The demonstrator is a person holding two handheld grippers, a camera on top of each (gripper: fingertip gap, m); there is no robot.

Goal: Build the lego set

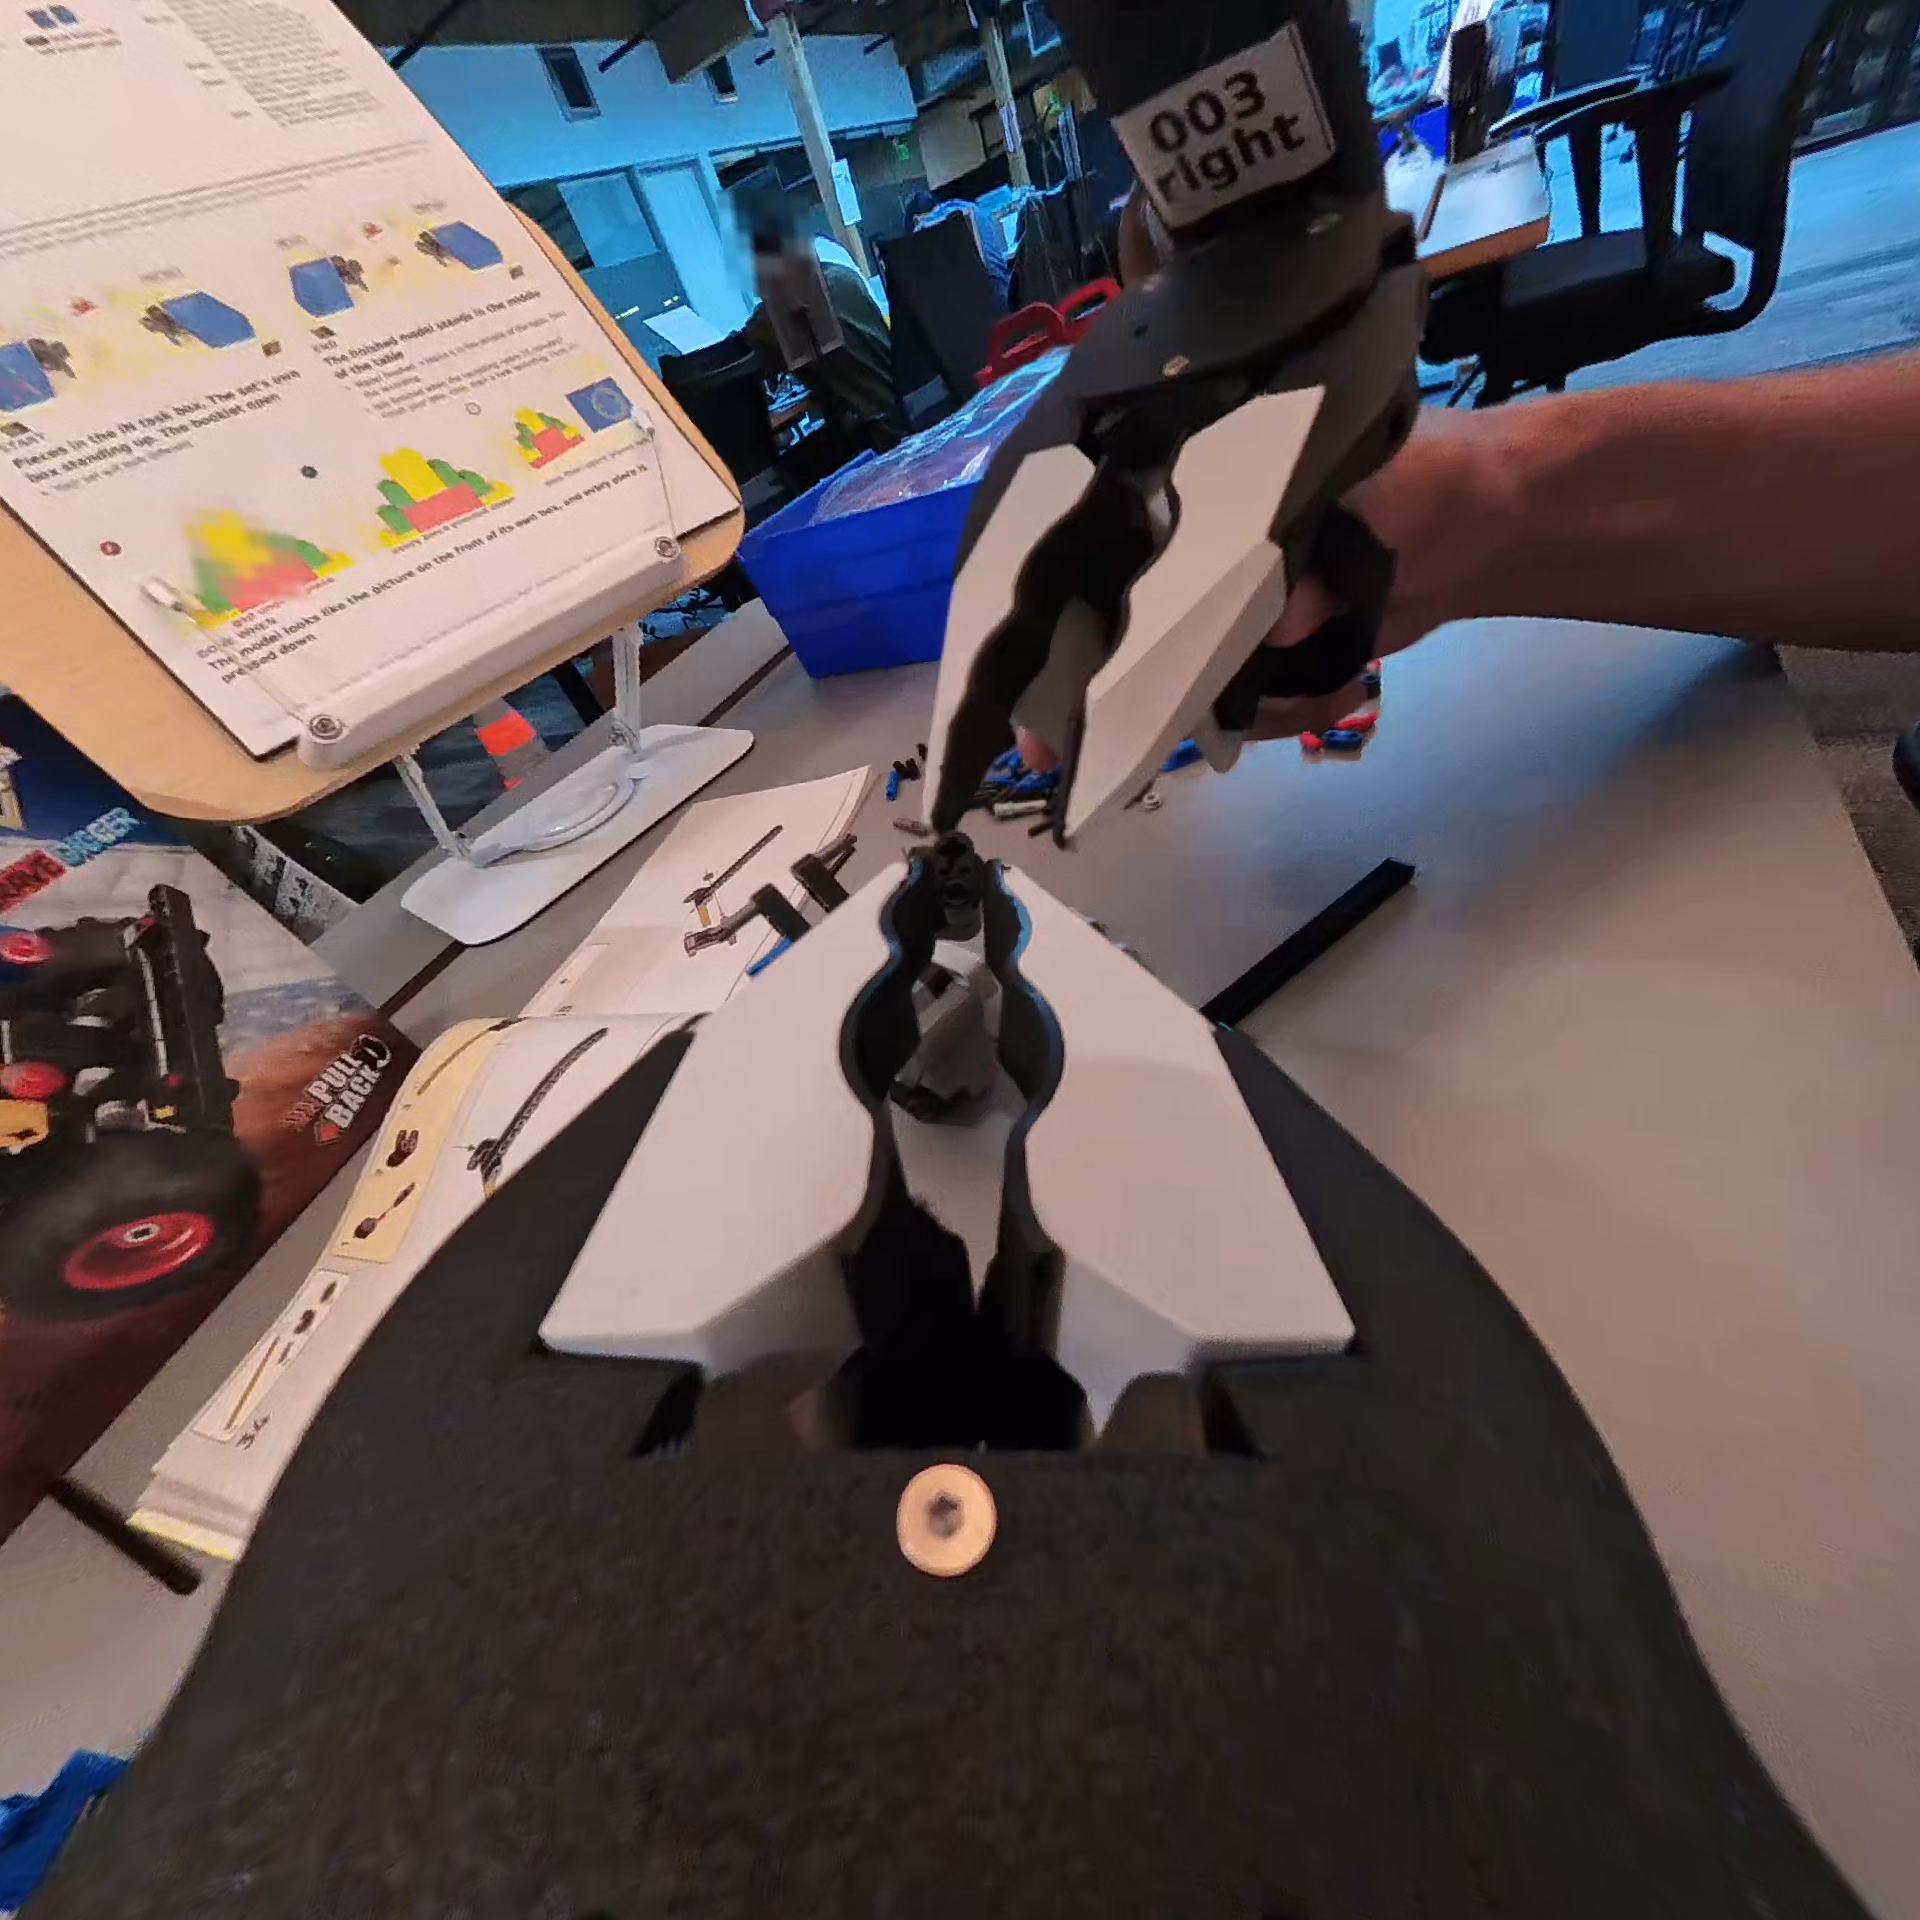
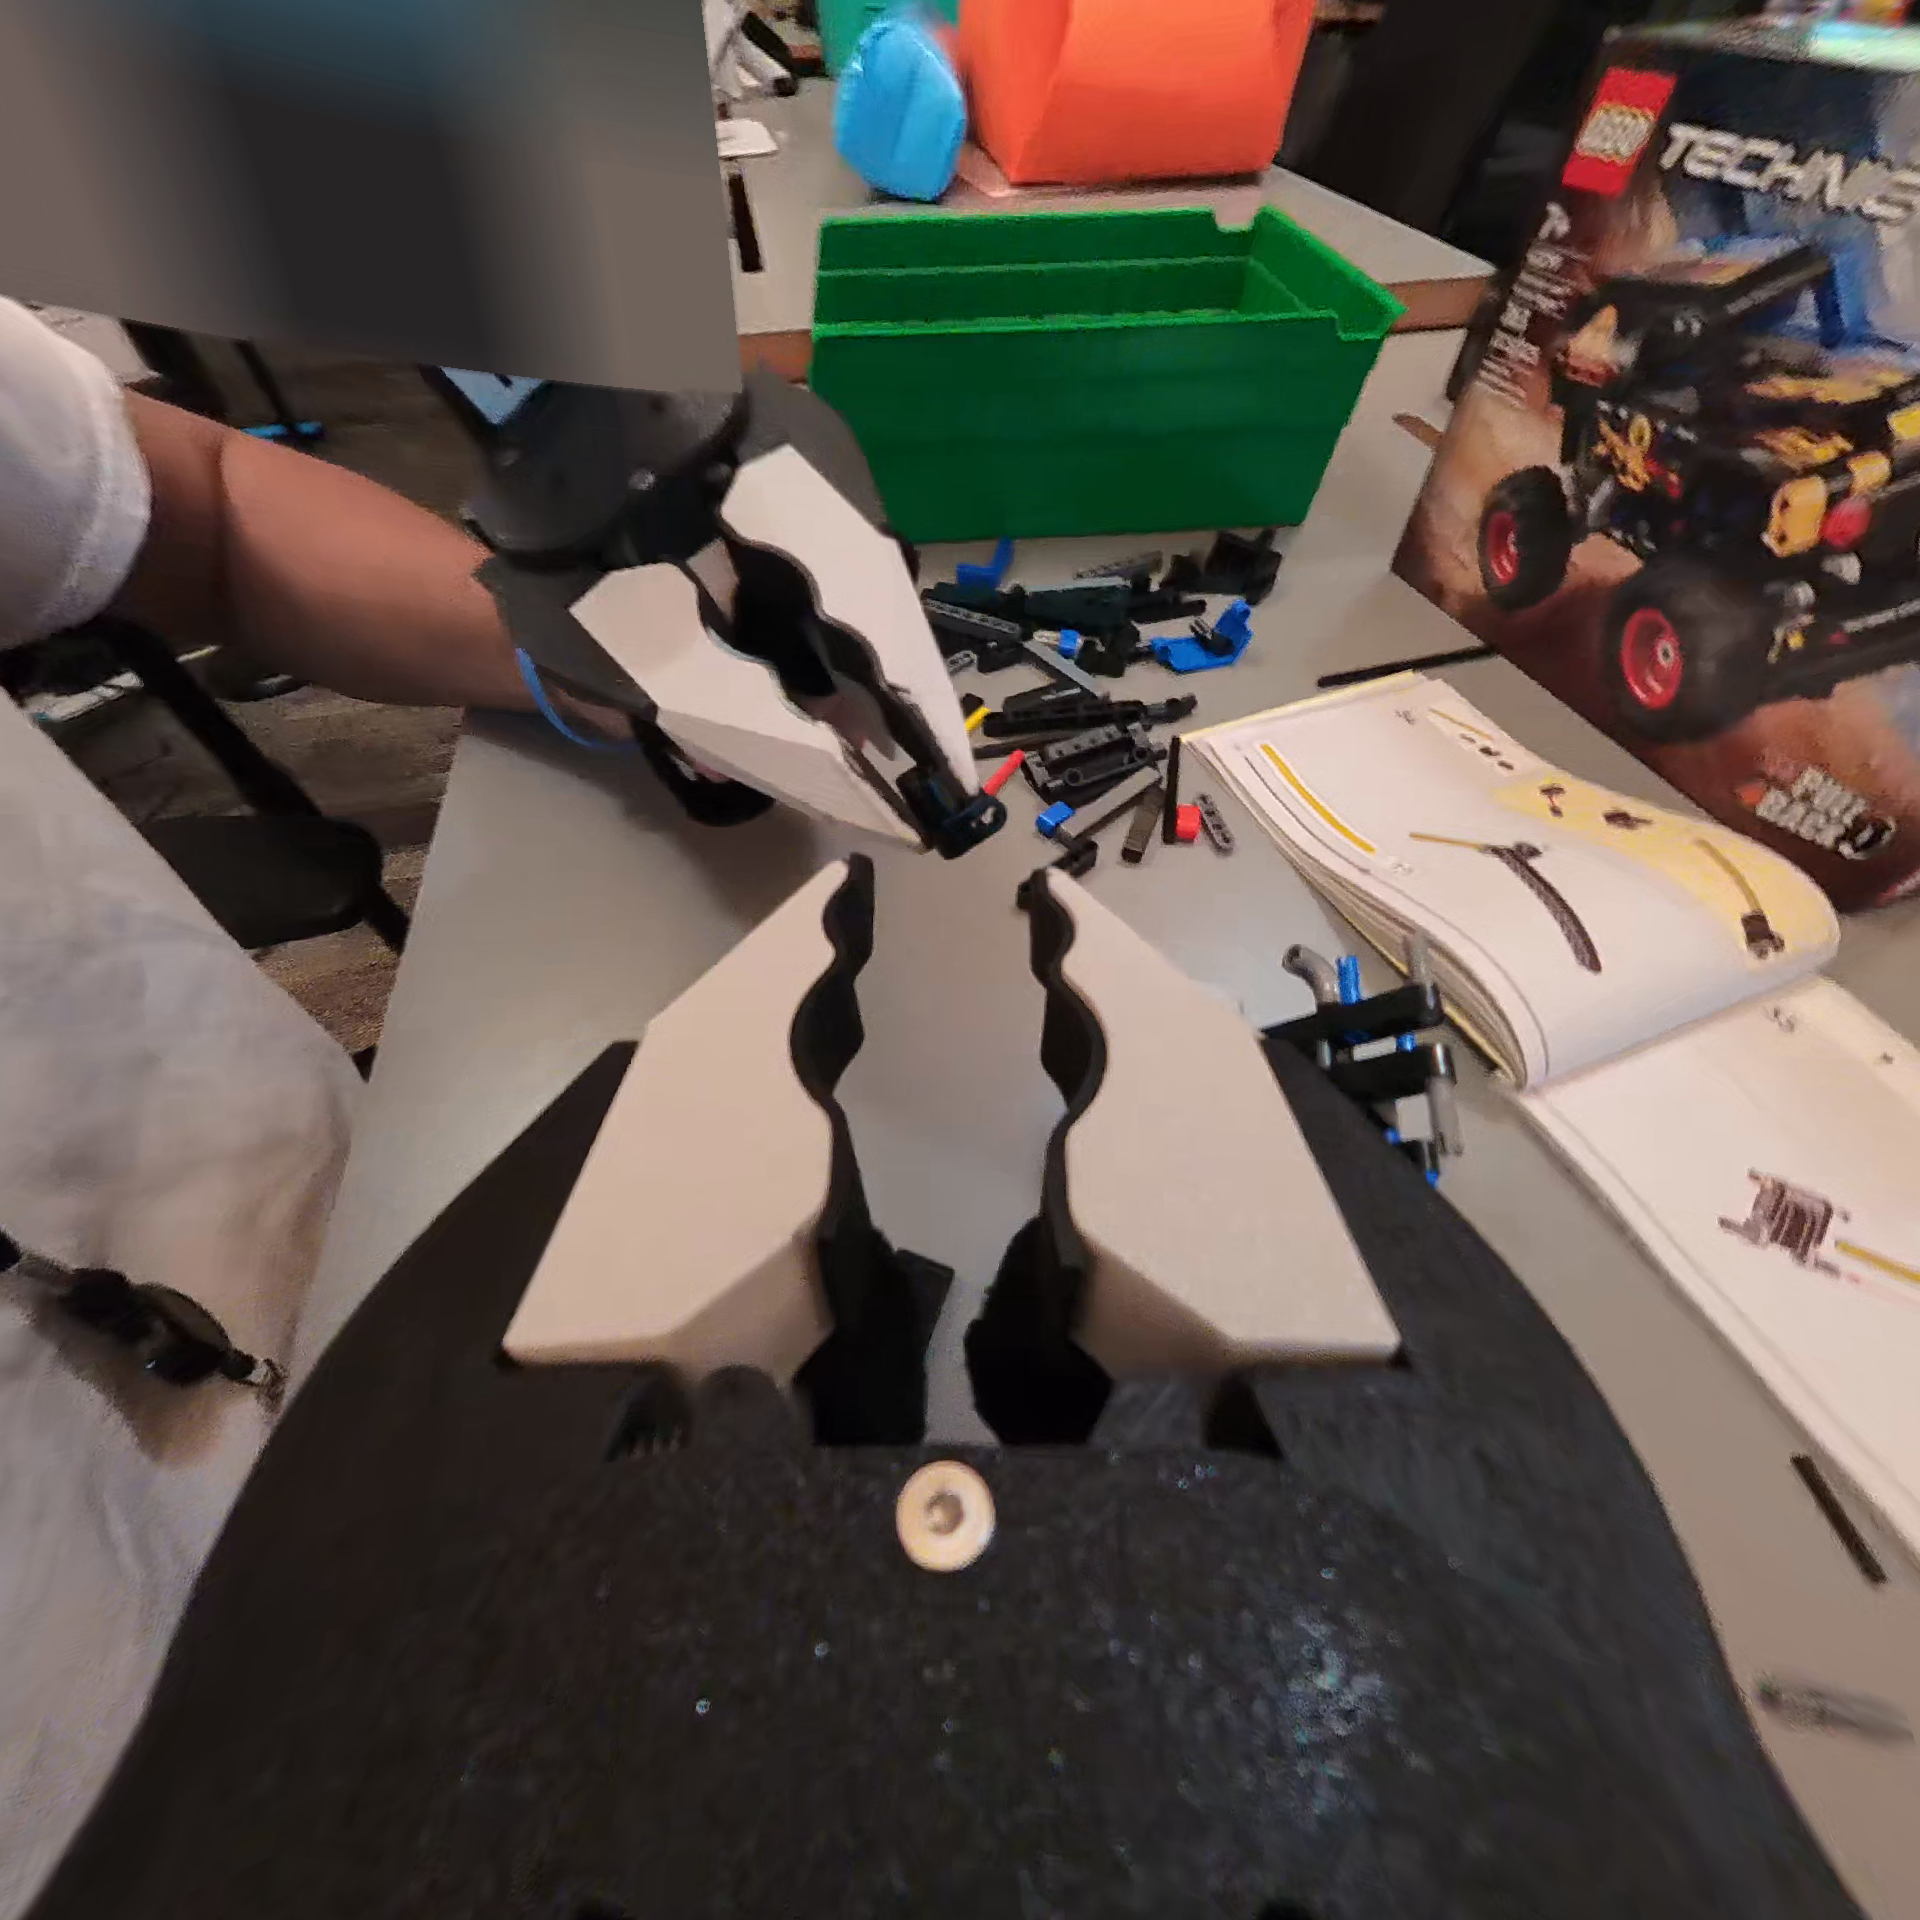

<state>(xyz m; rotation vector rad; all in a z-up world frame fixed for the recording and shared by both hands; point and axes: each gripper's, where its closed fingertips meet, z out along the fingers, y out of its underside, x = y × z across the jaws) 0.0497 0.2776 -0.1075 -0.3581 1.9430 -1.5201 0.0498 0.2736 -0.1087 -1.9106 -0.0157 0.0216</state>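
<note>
Both grippers are showing the same build: left gripper [image 1: 951, 883] and right gripper [image 2: 945, 883] are wearing white wedge fingers with wavy black pads on a speckled black base, silver screw sitting centred behind the fingers. White sleeve [image 2: 62, 478] is showing above the left gripper; white label [image 1: 1226, 125] sitting on the right gripper's body.

Each camera sat on its own gripper, looked along the fingers, close above the table [image 2: 582, 914]; both saw the booklet [image 1: 727, 894].

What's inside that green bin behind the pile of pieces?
The green bin shows only its bare inner walls and ledges from the right wrist view; nothing sticks up. Its floor is hidden behind the front wall, so small pieces could lie there unseen.
</note>
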